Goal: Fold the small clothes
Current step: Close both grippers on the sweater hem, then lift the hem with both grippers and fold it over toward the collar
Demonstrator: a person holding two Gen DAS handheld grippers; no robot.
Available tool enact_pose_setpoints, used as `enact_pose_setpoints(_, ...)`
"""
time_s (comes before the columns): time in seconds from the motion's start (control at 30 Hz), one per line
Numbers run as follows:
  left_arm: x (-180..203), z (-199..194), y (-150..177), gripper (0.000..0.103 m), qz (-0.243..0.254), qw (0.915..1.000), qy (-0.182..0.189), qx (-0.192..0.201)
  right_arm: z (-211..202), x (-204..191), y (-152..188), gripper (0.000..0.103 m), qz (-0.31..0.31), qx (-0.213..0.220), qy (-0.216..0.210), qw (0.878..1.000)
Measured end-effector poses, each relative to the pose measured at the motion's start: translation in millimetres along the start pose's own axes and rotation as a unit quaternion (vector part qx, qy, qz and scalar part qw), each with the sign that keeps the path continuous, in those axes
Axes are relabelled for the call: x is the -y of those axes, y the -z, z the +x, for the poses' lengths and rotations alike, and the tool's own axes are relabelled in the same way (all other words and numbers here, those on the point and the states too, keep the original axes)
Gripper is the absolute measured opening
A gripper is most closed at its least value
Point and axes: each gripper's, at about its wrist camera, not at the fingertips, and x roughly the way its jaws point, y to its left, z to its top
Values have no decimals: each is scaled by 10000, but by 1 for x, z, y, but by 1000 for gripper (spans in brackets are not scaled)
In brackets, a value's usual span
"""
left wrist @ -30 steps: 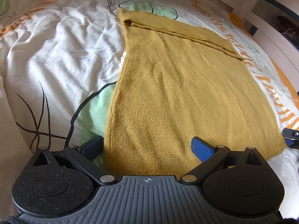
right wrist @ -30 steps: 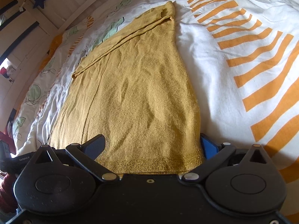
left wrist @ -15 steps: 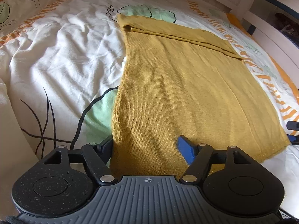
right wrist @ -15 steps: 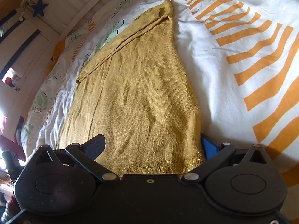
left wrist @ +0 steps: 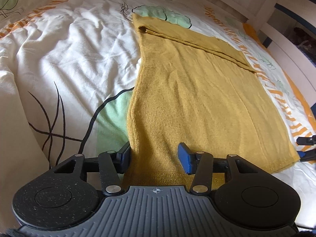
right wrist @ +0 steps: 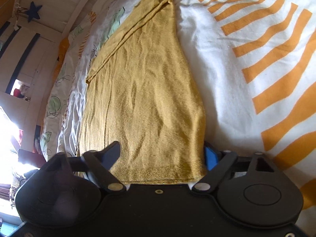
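Observation:
A mustard knit garment [left wrist: 197, 98] lies flat on the bed, its far end folded over into a band [left wrist: 193, 37]. My left gripper [left wrist: 155, 157] straddles the near left corner of the hem. Its jaws are closing, and the cloth rises in a soft ridge between them. In the right wrist view the same garment [right wrist: 146, 90] runs away from me. My right gripper [right wrist: 161, 155] straddles the near right corner of the gold-flecked hem, jaws closing with the cloth between them. The right gripper's tip [left wrist: 306, 150] shows at the left wrist view's right edge.
The duvet [left wrist: 69, 59] is white with green leaves, black lines and orange stripes [right wrist: 266, 59], and creased at the left. A white bed rail [left wrist: 227, 2] runs along the far side. White shelves and a blue star [right wrist: 33, 12] stand beyond it.
The left jaws have narrowed from wide open onto the hem's left corner, gathering the cloth. The right jaws have begun narrowing, and the right gripper has rolled and shifted a little.

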Motion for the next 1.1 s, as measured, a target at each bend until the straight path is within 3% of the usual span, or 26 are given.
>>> enact_pose_setpoints(0.07, 1, 0, 1, 46, 21, 10000, -29, 2, -2, 4, 0, 58, 26, -27, 146, 9999)
enact_pose_setpoints(0.1, 2, 0, 1, 43, 30, 10000, -56, 7, -1, 6, 0, 54, 58, -29, 177, 9998)
enact_pose_setpoints(0.17, 2, -1, 1, 34, 21, 10000, -74, 19, 2, 8, 2, 36, 70, -88, 214, 9997)
enact_pose_setpoints(0.23, 0, -3, 1, 15, -55, 10000, 63, -3, 5, 3, 4, 25, -89, -124, 329, 9993)
enact_pose_setpoints(0.3, -2, -6, 1, 7, -148, 9997, 172, -7, 6, -4, 6, 18, -255, -124, 311, 9991)
enact_pose_setpoints(0.4, -1, -11, 0, 6, -246, 9995, 193, 95, 5, -10, 7, 16, -358, -10, 246, 9991)
enact_pose_setpoints(0.53, 1, -22, -7, 5, -420, 9983, 293, 294, -10, -17, 4, 14, -370, 477, -148, 9981)
enact_pose_setpoints(0.87, 8, -40, -53, 5, -677, 9923, 658, 796, -30, -30, -25, 12, -269, 1557, -1017, 9822)
enact_pose_setpoints(0.97, 10, -35, -70, 5, -644, 9923, 656, 825, -28, -37, -43, 12, -357, 1629, -1003, 9809)
enact_pose_setpoints(1.1, 14, -27, -75, 5, -546, 9932, 656, 789, -17, -39, -53, 12, -544, 1365, -634, 9871)
